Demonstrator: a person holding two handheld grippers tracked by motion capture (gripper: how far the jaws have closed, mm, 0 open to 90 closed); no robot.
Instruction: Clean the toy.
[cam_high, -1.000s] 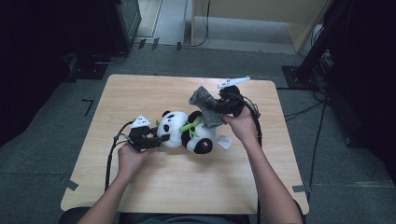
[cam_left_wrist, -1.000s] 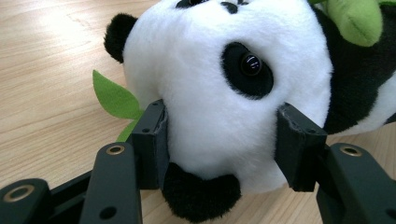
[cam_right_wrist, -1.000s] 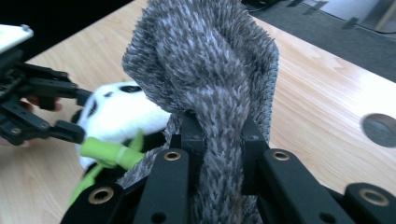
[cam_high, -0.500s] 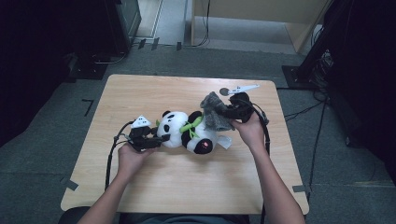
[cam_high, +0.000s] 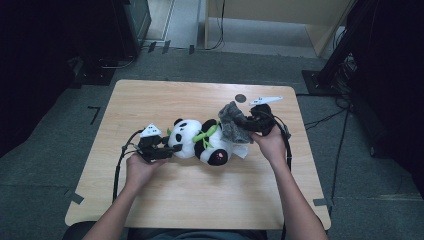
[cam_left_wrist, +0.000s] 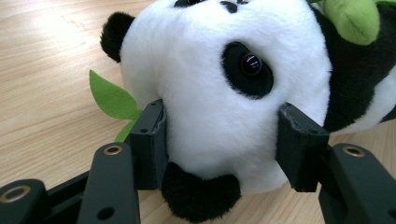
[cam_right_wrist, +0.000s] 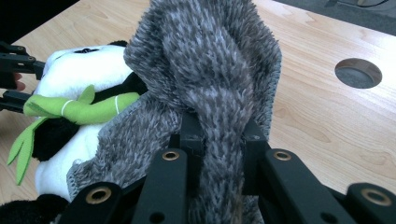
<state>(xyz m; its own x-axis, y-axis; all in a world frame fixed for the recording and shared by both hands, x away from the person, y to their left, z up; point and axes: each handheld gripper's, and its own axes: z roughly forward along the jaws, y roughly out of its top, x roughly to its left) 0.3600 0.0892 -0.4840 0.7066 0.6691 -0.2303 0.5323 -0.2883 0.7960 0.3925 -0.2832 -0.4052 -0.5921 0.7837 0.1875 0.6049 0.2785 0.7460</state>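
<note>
Wooden table (cam_high: 165, 210), dark room around it. Left gripper (cam_left_wrist: 219, 140) pads (cam_left_wrist: 150, 140) squeeze the panda plush's (cam_high: 195, 142) head from both sides, pinning it flat mid-table so it likely won't slide. Right gripper (cam_right_wrist: 219, 154) jaws are nearly closed, pinching a bunched fold of the grey knit cloth (cam_right_wrist: 205, 70) against the panda's far end, probably to pull it over the body. Left hand (cam_high: 140, 167) sits low, forearm angled in from below; right hand (cam_high: 270, 145) reaches further forward, gripper aimed left.
</note>
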